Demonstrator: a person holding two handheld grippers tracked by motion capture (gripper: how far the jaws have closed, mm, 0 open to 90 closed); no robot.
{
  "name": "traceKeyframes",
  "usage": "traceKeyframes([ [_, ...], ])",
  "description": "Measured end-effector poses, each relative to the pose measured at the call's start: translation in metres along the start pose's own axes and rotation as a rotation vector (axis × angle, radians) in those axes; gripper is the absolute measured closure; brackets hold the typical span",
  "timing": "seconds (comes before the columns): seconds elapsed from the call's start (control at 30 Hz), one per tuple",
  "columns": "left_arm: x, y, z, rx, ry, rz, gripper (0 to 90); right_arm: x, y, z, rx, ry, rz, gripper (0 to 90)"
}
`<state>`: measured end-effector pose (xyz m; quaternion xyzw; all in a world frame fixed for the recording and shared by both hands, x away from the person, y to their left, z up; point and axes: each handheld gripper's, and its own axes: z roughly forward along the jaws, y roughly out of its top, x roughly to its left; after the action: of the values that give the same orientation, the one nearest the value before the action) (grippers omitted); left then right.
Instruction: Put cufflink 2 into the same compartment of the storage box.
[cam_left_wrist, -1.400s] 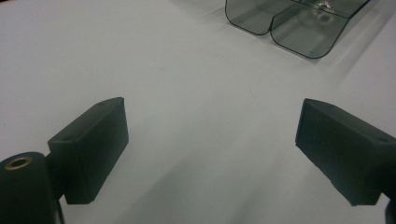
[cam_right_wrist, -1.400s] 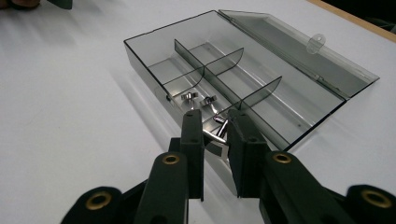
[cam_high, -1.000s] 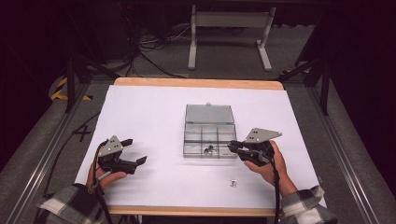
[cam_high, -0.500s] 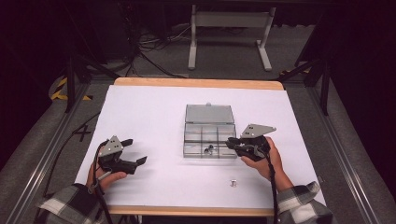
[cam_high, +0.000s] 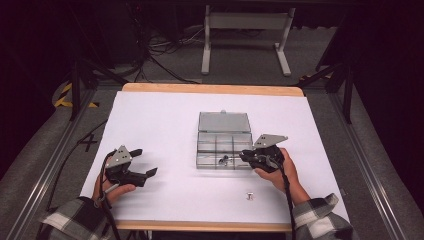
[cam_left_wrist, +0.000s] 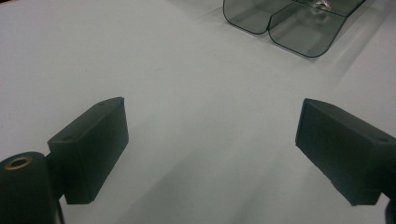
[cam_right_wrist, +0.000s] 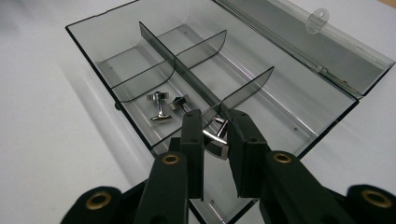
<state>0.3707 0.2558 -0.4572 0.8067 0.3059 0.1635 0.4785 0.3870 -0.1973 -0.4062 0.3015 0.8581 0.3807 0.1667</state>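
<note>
A clear plastic compartment box (cam_high: 222, 145) lies open mid-table, its lid (cam_high: 223, 121) folded back flat. My right gripper (cam_right_wrist: 217, 135) hangs over the box's near right compartment, shut on a small shiny metal fastener (cam_right_wrist: 215, 134). Two similar fasteners (cam_right_wrist: 159, 109) lie in the neighbouring compartment to the left. In the high view the right gripper (cam_high: 247, 156) sits at the box's right front corner. My left gripper (cam_high: 144, 161) rests low over the table's left side, open with nothing between its jaws; in its own view the left gripper (cam_left_wrist: 210, 140) points toward the box's corner (cam_left_wrist: 289, 23).
One more metal fastener (cam_high: 249, 196) lies loose on the white sheet (cam_high: 165, 125) in front of the box, near the right hand. The wooden table edge (cam_high: 212, 90) runs along the back. Beyond it a metal stand (cam_high: 245, 22) and cables are on the floor.
The right gripper has shifted slightly left and down, coming over the box's right front corner with the fastener still held. The left gripper has stayed put.
</note>
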Motion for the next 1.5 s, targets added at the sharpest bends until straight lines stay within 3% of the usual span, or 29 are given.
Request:
traceKeyframes([
  [0.5,0.000,0.000,0.000,0.000,-0.002,0.000,10.1,0.000,-0.004,0.005,0.030,0.000,0.010,77.2],
  [1.13,0.000,0.000,0.000,0.000,-0.001,0.000,10.1,-0.001,-0.004,0.004,0.025,-0.002,0.019,74.4],
  [1.37,0.000,0.000,0.000,0.000,-0.001,0.000,10.1,0.001,-0.002,-0.006,-0.002,-0.009,0.012,71.4],
  [1.5,0.000,0.000,0.000,0.000,0.000,0.001,10.1,0.007,-0.003,-0.021,-0.029,-0.011,-0.003,69.9],
])
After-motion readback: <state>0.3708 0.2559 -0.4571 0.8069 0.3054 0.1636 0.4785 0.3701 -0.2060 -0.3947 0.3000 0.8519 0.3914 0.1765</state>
